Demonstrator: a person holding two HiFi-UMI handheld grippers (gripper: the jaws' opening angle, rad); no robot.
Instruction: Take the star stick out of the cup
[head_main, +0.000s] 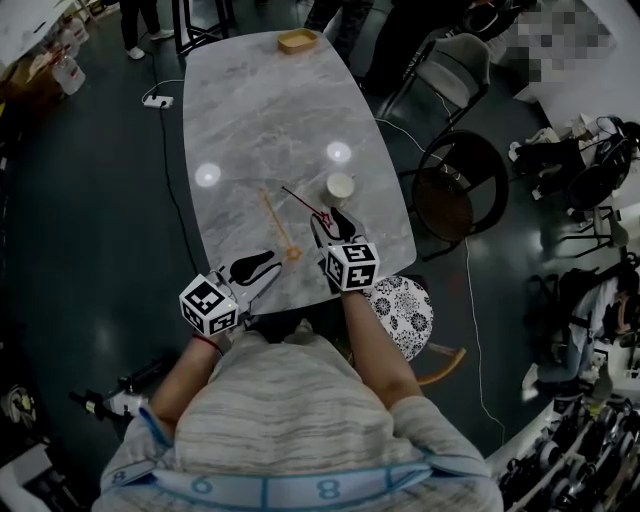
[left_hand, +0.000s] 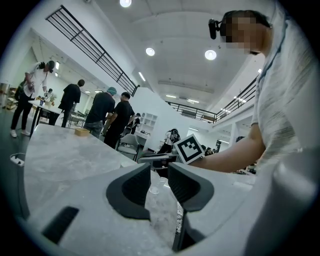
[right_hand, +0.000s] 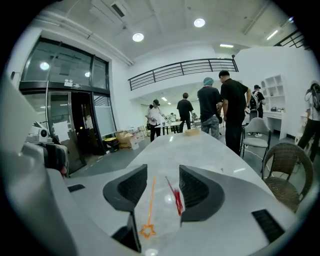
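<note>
A pale cup stands upright on the marble table, with no stick showing in it. An orange star stick lies flat on the table, star end toward me. A thin red stick lies beside it. My right gripper rests low just before the cup, jaws open. In the right gripper view the orange star stick lies between the jaws, and the red stick lies close along the right jaw. My left gripper is open and empty near the table's front edge.
A small wooden tray sits at the table's far end. Chairs stand to the right of the table, and a patterned stool stands by my right arm. Several people stand beyond the far end. A power strip lies on the floor at left.
</note>
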